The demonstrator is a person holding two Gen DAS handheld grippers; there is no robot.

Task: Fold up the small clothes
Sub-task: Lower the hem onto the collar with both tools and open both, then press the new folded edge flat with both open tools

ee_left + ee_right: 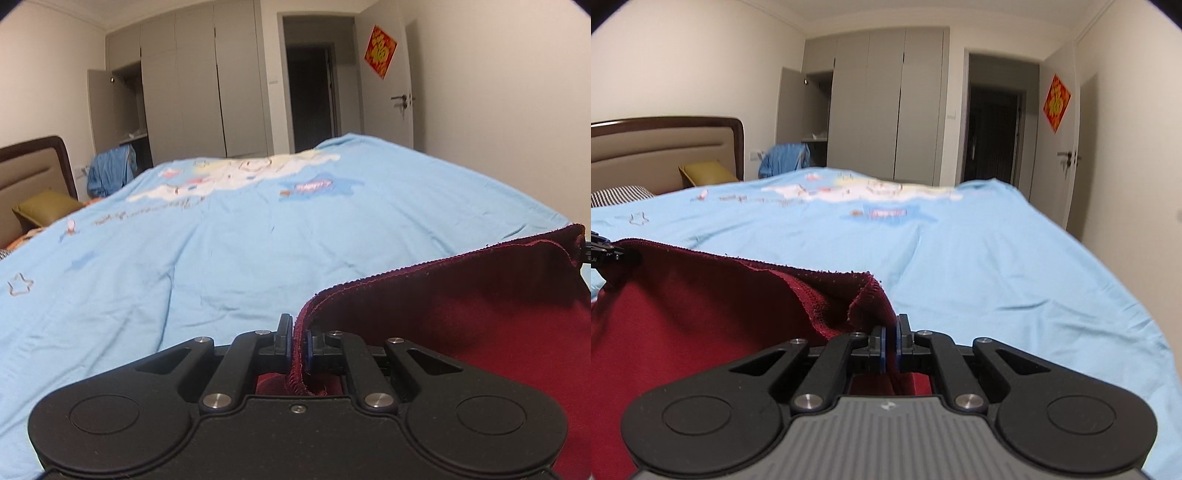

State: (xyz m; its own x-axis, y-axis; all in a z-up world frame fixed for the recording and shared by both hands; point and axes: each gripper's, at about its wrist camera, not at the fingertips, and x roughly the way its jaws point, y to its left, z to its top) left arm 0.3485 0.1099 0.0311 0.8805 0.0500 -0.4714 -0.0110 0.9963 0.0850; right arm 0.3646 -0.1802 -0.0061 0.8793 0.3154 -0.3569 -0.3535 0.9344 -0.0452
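Left gripper pinching the left corner of the dark red garment; right gripper pinching its right corner. Top hem stretched left to right between both, equally near each, lifted over the near edge of the blue bedspread. No containers visible.

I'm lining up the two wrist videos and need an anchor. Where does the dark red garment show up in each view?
Left wrist view: the dark red garment fills the lower right, its edge pinched in the left hand-held gripper.
Right wrist view: it fills the lower left, its corner pinched in the right hand-held gripper.
Shared landmark: the red door decoration, upper right in both.
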